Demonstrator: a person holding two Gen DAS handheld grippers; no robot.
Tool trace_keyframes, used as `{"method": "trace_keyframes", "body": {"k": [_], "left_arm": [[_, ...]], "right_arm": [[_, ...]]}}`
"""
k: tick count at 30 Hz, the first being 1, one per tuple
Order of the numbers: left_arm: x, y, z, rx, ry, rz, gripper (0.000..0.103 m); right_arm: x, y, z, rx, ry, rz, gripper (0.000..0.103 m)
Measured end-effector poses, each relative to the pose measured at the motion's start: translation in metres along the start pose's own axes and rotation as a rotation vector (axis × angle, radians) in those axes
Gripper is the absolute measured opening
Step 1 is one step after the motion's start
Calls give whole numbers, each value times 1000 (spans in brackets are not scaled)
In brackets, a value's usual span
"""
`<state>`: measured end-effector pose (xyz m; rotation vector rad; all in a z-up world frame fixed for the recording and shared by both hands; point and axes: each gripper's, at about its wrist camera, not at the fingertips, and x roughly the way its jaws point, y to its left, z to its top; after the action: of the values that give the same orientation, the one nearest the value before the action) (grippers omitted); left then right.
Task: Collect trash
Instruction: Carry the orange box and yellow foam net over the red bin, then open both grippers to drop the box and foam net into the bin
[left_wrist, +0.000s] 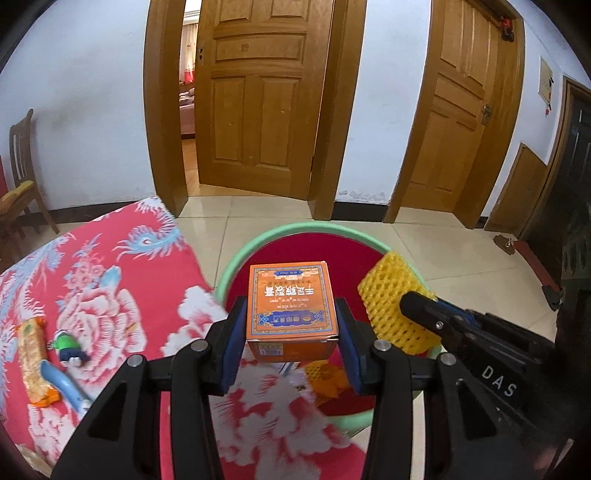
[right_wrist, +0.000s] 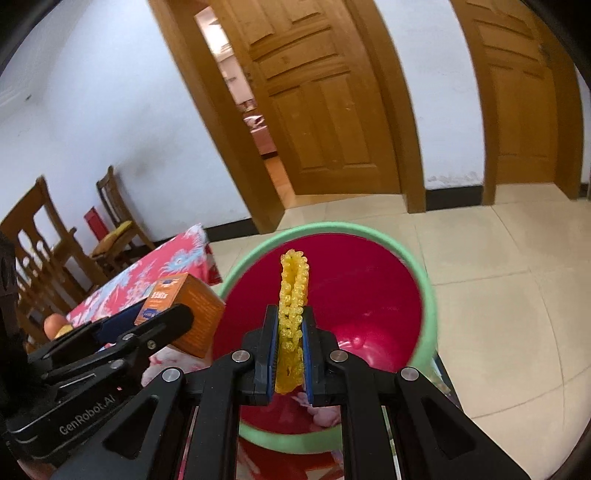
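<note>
Tiled floor, round plastic bin

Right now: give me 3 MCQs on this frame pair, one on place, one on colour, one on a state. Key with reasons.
1. Where is the yellow foam net?
A. on the tablecloth
B. over the bin, clamped in the right gripper
C. on the floor

2. What colour is the bin's rim?
A. green
B. blue
C. black

3. How is the orange box held?
A. lying loose in the bin
B. resting on a chair
C. gripped between the left gripper's pads

Key:
1 B, the net stands pinched between the pads with the red bin interior behind it.
2 A, a pale green ring circles the red inside.
3 C, both blue pads press the box's sides, off the floral tablecloth.
</note>
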<state>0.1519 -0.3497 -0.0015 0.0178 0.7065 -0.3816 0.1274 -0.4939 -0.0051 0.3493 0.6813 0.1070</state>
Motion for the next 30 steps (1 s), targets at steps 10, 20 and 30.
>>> {"method": "trace_keyframes", "body": {"k": [10, 20, 30], "left_arm": [[9, -12, -1, 8, 19, -21, 47], [7, -7, -2, 5, 15, -30, 61], [3, -2, 0, -10, 2, -38, 69]], "right_arm": [[-6, -7, 0, 7, 10, -11, 13], [2, -4, 1, -12, 26, -15, 13], [6, -4, 1, -11, 36, -13, 13]]}}
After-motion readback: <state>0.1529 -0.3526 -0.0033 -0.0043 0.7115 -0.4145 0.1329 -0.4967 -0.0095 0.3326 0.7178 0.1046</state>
